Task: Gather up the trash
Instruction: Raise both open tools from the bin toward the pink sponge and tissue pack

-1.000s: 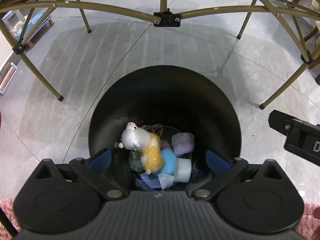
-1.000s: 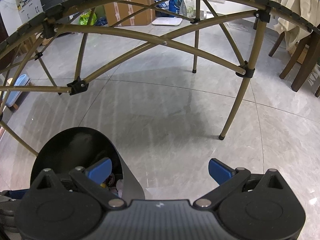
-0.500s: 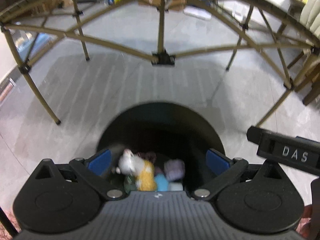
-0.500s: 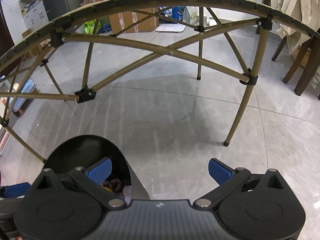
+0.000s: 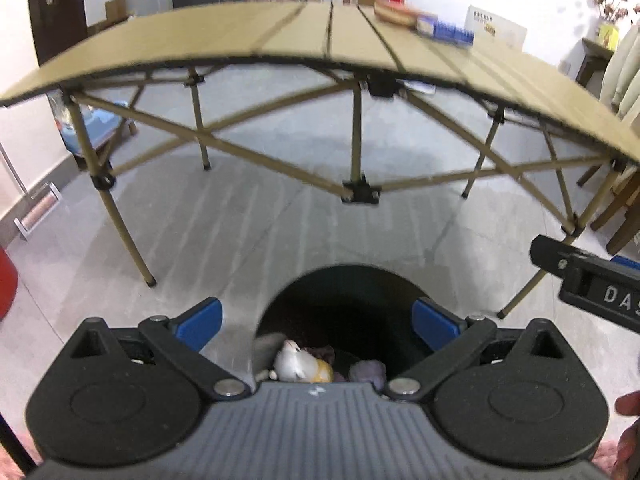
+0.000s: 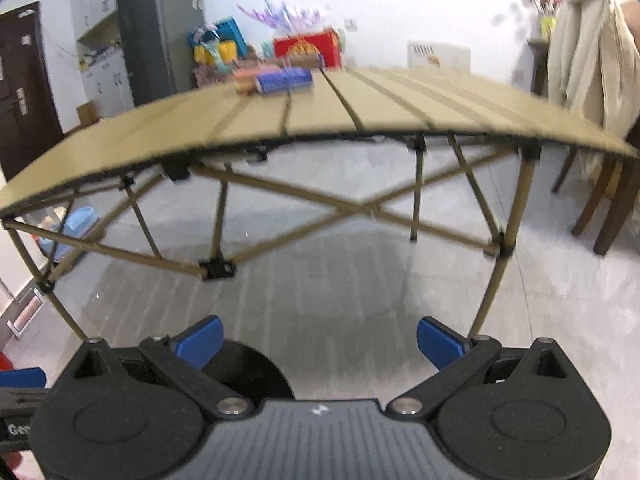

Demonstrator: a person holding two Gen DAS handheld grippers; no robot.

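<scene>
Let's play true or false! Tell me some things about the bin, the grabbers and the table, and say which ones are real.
1. The black bin stands on the floor. True.
2. The bin is empty. False: a white and yellow plush toy and other soft bits lie inside.
3. The left gripper is open and holds nothing. True.
4. The right gripper is squeezing a blue packet. False: it is open and empty; the blue packet lies on the folding table.
5. A pale coat hangs over a chair. True.
</scene>
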